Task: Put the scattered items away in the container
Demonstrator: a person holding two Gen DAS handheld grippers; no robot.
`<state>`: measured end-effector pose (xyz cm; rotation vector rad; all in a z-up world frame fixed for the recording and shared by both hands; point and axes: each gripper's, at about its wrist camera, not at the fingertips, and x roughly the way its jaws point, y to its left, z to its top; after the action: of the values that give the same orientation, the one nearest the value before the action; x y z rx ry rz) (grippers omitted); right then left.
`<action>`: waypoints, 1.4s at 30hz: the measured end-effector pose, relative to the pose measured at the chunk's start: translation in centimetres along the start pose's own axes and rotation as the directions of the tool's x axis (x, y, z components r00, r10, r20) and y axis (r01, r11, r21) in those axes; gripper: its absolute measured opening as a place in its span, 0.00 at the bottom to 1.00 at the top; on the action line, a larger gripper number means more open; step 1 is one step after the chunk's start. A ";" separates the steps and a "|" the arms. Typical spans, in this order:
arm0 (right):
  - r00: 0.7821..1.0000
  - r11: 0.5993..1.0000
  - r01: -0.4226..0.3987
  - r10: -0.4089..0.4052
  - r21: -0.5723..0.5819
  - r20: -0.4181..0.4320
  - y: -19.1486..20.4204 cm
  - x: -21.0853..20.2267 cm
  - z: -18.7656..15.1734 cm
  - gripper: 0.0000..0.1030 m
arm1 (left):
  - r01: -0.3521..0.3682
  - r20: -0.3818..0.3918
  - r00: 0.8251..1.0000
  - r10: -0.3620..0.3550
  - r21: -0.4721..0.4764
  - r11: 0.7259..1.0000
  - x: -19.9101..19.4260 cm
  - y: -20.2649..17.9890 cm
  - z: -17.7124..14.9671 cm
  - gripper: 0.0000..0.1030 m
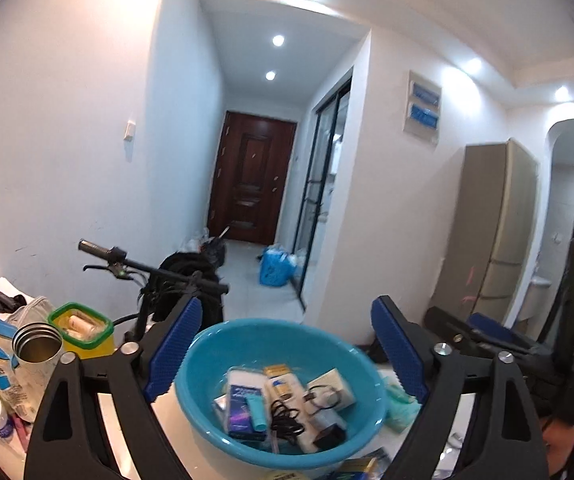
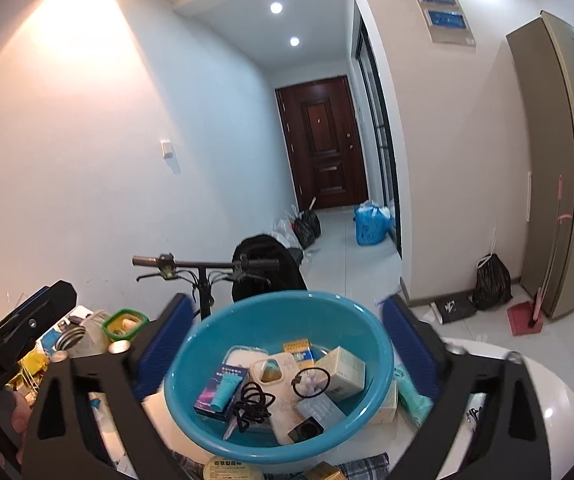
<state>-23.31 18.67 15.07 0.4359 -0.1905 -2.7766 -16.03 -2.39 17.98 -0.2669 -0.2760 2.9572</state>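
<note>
Both tongs are raised above the desk and aimed almost level, only slightly downward, toward the hallway. The left tongs point(image 1: 287, 344) stand wide apart, blue pads flanking the basin from above with nothing between them. The right tongs point(image 2: 287, 344) are likewise spread wide and empty. In the right wrist view the left tongs' black body shows at the lower left of the frame, with part of a hand point(image 2: 21, 416) gripping its handle.

The teal basin point(image 1: 207, 344) sits in the lower centre of both views, round, mouth upward. Inside lie a dark blue box point(image 1: 243, 408) with a small teal tube point(image 1: 257, 412) on it, the tube's long axis running roughly toward the camera, a coil of black cable point(image 1: 285, 416), a white bottle point(image 1: 283, 388), a cream box point(image 2: 345, 368) and a black hair tie point(image 2: 311, 383). A mint green packet point(image 2: 413, 394) lies on the desk just right of the basin.

The desk point(image 2: 527, 384) is white and glossy. At the left stand a steel cup point(image 1: 37, 344) and a green-rimmed container point(image 1: 83, 328) among clutter. Beyond are scooter handlebars point(image 2: 203, 264), white walls, a dark wooden door point(image 2: 323, 144) at the hall's end, a blue bag point(image 2: 371, 224) on the floor and a tall fridge point(image 2: 559, 160) at the right.
</note>
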 end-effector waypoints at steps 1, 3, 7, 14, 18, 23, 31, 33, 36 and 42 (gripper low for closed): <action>1.000 1.000 -0.002 0.002 -0.005 0.009 0.1 -0.4 0.1 1.00 | 0.004 0.022 1.000 -0.004 0.001 1.000 -0.7 -0.2 0.1 0.94; 1.000 1.000 -0.004 0.004 -0.014 0.026 0.4 -1.2 0.4 1.00 | 0.005 0.064 0.998 -0.006 0.016 1.000 -1.8 -0.4 0.4 1.00; 0.997 1.000 -0.009 0.010 -0.007 0.070 0.5 -2.8 0.7 1.00 | -0.005 0.120 0.993 0.001 0.039 0.999 -3.6 -0.8 0.9 1.00; 0.984 1.000 -0.031 0.031 -0.002 0.177 0.7 -6.8 1.5 1.00 | 0.012 0.172 0.985 -0.013 0.005 1.000 -6.0 -0.3 1.5 1.00; 0.969 0.999 -0.001 0.010 -0.036 0.247 1.5 -9.0 1.6 1.00 | -0.010 0.196 0.981 0.008 0.006 1.000 -6.8 -0.4 1.6 1.00; 0.951 0.998 0.011 0.008 -0.061 0.308 2.2 -10.8 1.6 1.00 | -0.001 0.212 0.977 0.000 0.008 1.000 -7.7 -0.6 1.7 1.00; 0.946 0.996 -0.004 0.033 -0.088 0.324 3.3 -11.8 1.3 1.00 | 0.022 0.209 0.978 -0.022 0.000 1.000 -8.8 -0.9 1.6 1.00; 0.942 0.996 -0.007 0.036 -0.089 0.332 3.5 -12.2 1.1 1.00 | 0.026 0.220 0.975 -0.025 0.001 1.000 -9.2 -1.0 1.7 1.00; 0.937 0.997 -0.017 0.045 -0.081 0.346 3.7 -12.7 1.0 1.00 | 0.034 0.253 0.967 -0.036 0.011 0.999 -9.9 -1.3 1.6 1.00; 0.937 0.996 -0.017 0.045 -0.084 0.348 4.0 -13.2 1.1 1.00 | 0.026 0.221 0.975 -0.034 0.038 0.999 -9.8 -1.5 1.6 1.00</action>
<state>-10.54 19.42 20.43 -0.0852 -0.1649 -2.7970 -6.59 -2.90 21.36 0.0720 -0.2529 2.9591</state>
